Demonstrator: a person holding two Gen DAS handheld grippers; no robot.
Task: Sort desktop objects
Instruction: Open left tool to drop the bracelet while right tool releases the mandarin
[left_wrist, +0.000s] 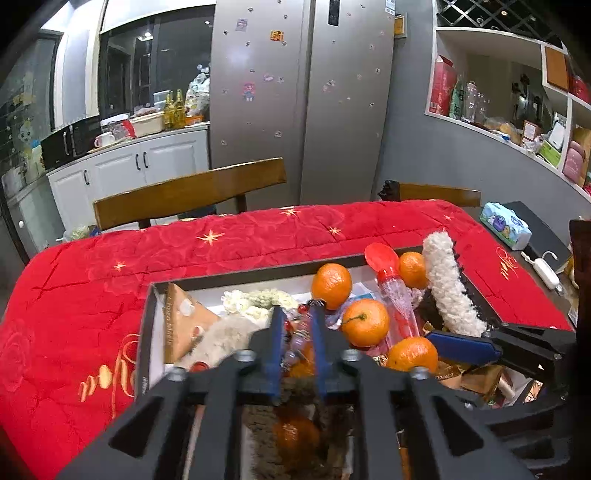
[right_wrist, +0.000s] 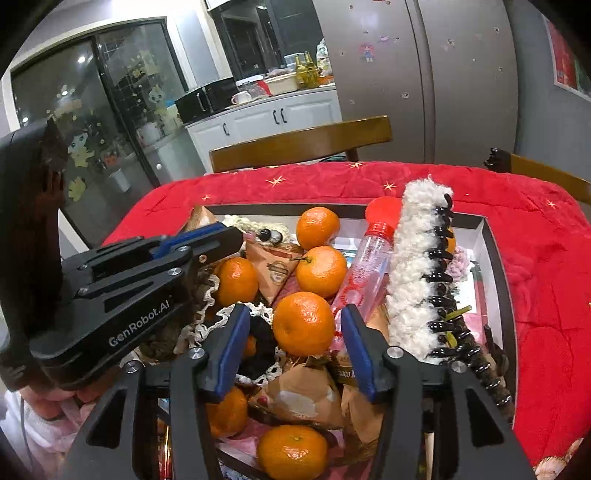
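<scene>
A shallow box (left_wrist: 258, 275) with a dark rim lies on a red quilted cloth (left_wrist: 110, 280), piled with several oranges, brown snack packets, knitted pieces, a clear bottle (left_wrist: 400, 306) with a red cap and a fluffy white hair claw (left_wrist: 448, 288). My left gripper (left_wrist: 297, 314) hangs over the pile with its jaws a little apart and a beaded string (left_wrist: 297, 341) between them. My right gripper (right_wrist: 295, 332) stands open around an orange (right_wrist: 303, 323), and a thin gap shows on each side of the fruit. Each gripper also shows in the other's view: the right gripper (left_wrist: 461, 345), the left gripper (right_wrist: 203, 243).
Two wooden chair backs (left_wrist: 192, 190) stand behind the table, with a steel fridge (left_wrist: 303, 110) beyond. At the right table edge lie a tissue pack (left_wrist: 506, 223) and a white charger (left_wrist: 545, 271). A person's pink sleeve (right_wrist: 55, 421) shows at lower left.
</scene>
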